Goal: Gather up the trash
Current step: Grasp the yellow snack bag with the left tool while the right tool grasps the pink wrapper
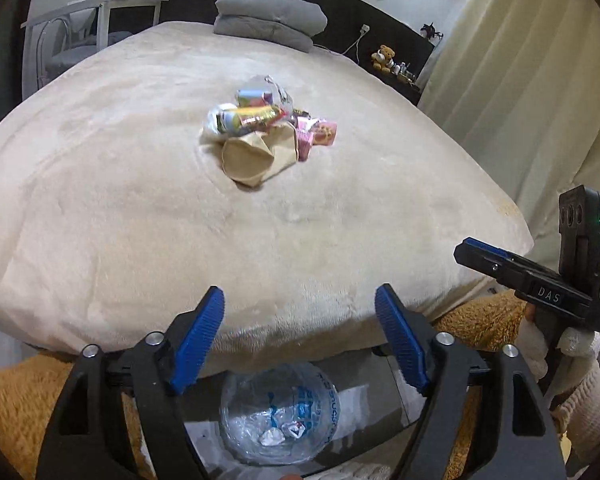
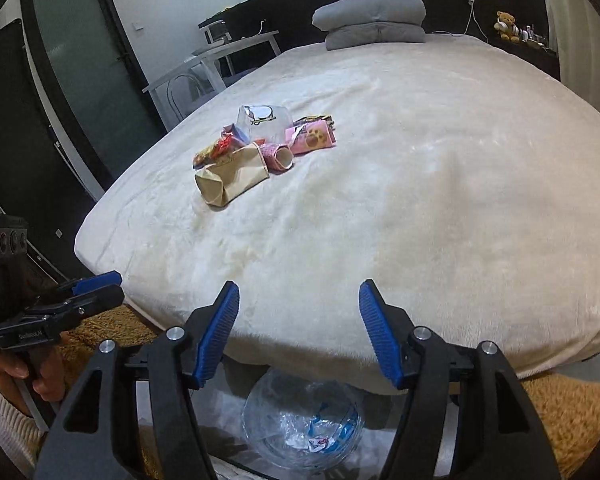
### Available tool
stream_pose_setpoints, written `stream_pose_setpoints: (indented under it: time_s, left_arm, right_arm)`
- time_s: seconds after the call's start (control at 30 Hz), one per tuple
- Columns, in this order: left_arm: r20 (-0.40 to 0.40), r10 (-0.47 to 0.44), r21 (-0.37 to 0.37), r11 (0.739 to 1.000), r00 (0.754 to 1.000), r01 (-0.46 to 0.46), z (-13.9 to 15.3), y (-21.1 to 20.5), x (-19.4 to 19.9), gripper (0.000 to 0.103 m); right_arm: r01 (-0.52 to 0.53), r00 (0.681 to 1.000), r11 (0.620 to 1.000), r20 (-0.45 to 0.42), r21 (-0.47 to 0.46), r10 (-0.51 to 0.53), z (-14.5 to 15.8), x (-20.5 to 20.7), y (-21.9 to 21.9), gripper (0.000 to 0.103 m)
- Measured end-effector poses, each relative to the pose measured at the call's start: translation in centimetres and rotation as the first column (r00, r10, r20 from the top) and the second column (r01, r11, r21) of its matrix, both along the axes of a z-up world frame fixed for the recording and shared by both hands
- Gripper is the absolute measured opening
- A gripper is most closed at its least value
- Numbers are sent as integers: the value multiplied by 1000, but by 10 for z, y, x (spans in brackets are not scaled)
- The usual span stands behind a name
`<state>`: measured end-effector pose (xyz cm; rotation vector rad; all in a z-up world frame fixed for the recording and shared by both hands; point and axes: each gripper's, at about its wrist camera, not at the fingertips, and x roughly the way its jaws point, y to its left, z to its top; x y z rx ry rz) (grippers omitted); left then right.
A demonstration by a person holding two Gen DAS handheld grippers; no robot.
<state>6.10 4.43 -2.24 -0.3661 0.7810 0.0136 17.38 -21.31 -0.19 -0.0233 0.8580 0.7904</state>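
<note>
A heap of trash (image 1: 266, 130) (image 2: 256, 148) lies mid-bed on the cream blanket (image 1: 140, 200) (image 2: 440, 184). In it are a crumpled brown paper bag (image 1: 252, 156) (image 2: 230, 178), pink wrappers (image 1: 318, 136) (image 2: 310, 138), a clear plastic cup (image 2: 266, 120) and a shiny snack packet (image 1: 256, 116). Below the bed's foot a clear plastic bag (image 1: 280, 412) (image 2: 300, 424) with blue print holds crumpled scraps. My left gripper (image 1: 300, 292) (image 2: 96, 284) hovers over the bed's near edge, open and empty. Beside it my right gripper (image 2: 299, 285) (image 1: 472, 248) is also open and empty. Both are well short of the heap.
Two grey pillows (image 1: 270, 20) (image 2: 372, 16) are stacked at the headboard. A white desk (image 1: 100, 12) stands left of the bed and a dark door (image 2: 88, 72) beyond it. A teddy bear (image 1: 384, 56) sits on a side shelf by the curtain (image 1: 520, 80). An orange-brown rug (image 1: 16, 408) covers the floor.
</note>
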Motion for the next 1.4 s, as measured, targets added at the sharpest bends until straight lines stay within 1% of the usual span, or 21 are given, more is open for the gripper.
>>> stream_pose_setpoints:
  time_s: [0.03, 0.1, 0.17, 0.23, 0.27, 0.37, 0.43, 0.53, 0.67, 0.77, 0.83, 0.9, 0.93, 1.0, 1.07, 1.17, 1.27, 1.33, 1.37, 1.4]
  left_arm:
    - [3, 10, -4, 1000, 1000, -10, 4, 5, 4, 81]
    - [14, 22, -42, 999, 1000, -21, 11, 15, 12, 81]
    - [26, 31, -74, 997, 999, -29, 16, 24, 20, 82]
    - [39, 53, -83, 995, 998, -49, 20, 32, 29, 90]
    - [49, 63, -86, 995, 997, -58, 22, 37, 34, 97]
    - [63, 85, -68, 994, 994, -81, 28, 46, 50, 97]
    - [67, 75, -53, 996, 995, -72, 28, 51, 65, 97]
    - [53, 96, -41, 995, 994, -94, 24, 61, 87, 97]
    - [38, 106, -39, 994, 994, -104, 19, 72, 114, 97]
    - [41, 113, 4, 994, 993, -114, 20, 72, 131, 97]
    - [7, 105, 18, 994, 994, -105, 15, 73, 144, 97]
    - [-19, 98, 12, 995, 995, -98, 10, 74, 152, 97]
    - [-25, 105, 22, 994, 994, -104, 9, 75, 155, 97]
    - [-11, 122, 27, 992, 992, -122, 9, 76, 159, 97]
    - [-13, 101, 15, 995, 995, -101, 8, 77, 165, 97]
    - [-27, 98, 34, 995, 995, -97, 4, 76, 173, 96]
    - [-49, 87, 55, 995, 995, -84, 0, 73, 179, 95]
    - [-49, 88, 72, 994, 995, -85, -1, 72, 180, 95]
    - [-46, 89, 71, 994, 995, -85, -1, 73, 180, 89]
    - [-49, 87, 69, 994, 995, -83, -1, 73, 181, 78]
  right_arm:
    - [-1, 1000, 1000, 13, -14, 1, 2, 5, 3, 63]
    - [2, 1000, 1000, 26, -10, -2, 6, 16, 8, 63]
    - [-2, 1000, 1000, 2, 20, 2, 8, 29, 11, 77]
    - [7, 1000, 999, -13, 40, -7, 9, 41, 16, 83]
    - [14, 1000, 999, -11, 33, -14, 9, 47, 20, 83]
    - [21, 999, 1000, 28, 16, -22, 12, 63, 34, 84]
    - [19, 999, 1000, 29, 10, -19, 12, 73, 44, 84]
    - [25, 999, 1000, 30, -5, -25, 10, 92, 58, 84]
    - [24, 1000, 1000, 12, -9, -24, 6, 117, 77, 84]
    - [26, 1000, 999, 10, -20, -26, 2, 135, 92, 84]
    - [29, 1000, 999, 1, -22, -29, -1, 147, 101, 84]
    - [29, 999, 1000, -22, -13, -29, -5, 160, 110, 84]
    - [28, 999, 1000, -31, -11, -28, -7, 165, 114, 84]
    - [28, 999, 999, -38, -21, -29, -12, 175, 121, 84]
    - [17, 998, 1000, -59, -9, -18, -16, 184, 127, 84]
    - [23, 997, 1000, -78, -2, -24, -20, 195, 133, 84]
    - [23, 996, 1000, -90, 0, -23, -24, 203, 138, 84]
    - [24, 996, 1000, -91, -1, -24, -26, 207, 141, 84]
    - [24, 995, 1000, -94, 0, -24, -26, 208, 142, 84]
    - [24, 995, 1000, -94, -1, -24, -26, 208, 143, 84]
